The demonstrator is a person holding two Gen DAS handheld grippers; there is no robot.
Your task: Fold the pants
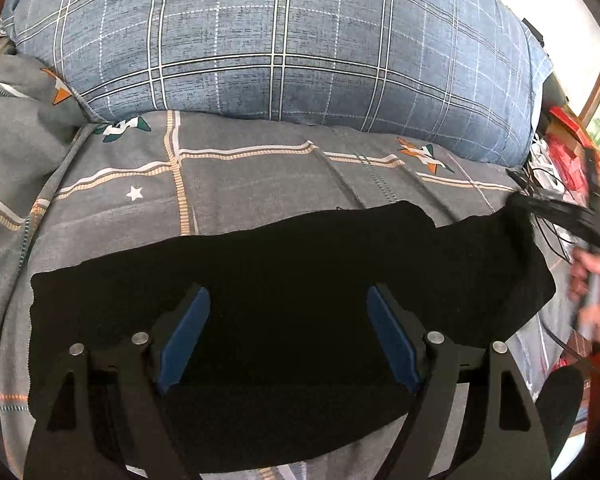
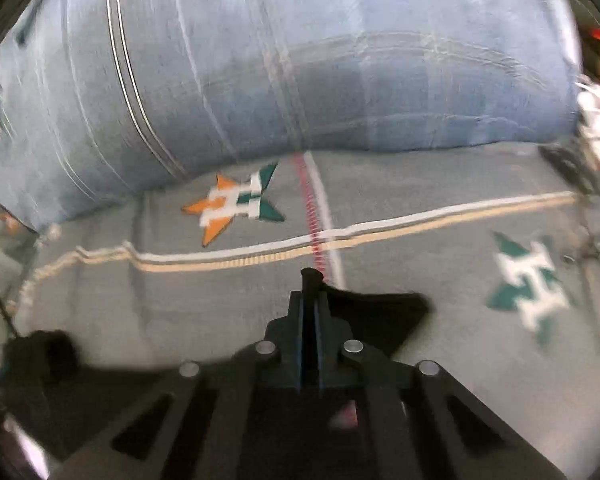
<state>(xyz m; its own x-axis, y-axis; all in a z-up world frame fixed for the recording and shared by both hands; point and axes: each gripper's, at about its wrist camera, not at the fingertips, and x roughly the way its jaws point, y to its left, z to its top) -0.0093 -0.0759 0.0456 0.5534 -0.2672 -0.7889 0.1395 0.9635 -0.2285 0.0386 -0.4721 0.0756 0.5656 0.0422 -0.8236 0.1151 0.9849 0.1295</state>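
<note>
Black pants on the bed; right gripper pinching a corner, left gripper wide apart above.

Nearest, the left gripper (image 1: pixel 288 336) hovers over the pants (image 1: pixel 284 280), fingers spread, holding nothing. The pants lie flat on the grey sheet (image 1: pixel 260 176), short of the blue plaid pillow (image 1: pixel 280 40). At the pants' right end the right gripper (image 2: pixel 311 320) has its fingers pressed together on a fabric corner. Cloth looks soft, light, limp; likely to sag and slide, so best taken at hems or waistband corners, both ends at once. Beyond the pants: star prints bearing an "H". Pillow emblem lettering too small to read.
</note>
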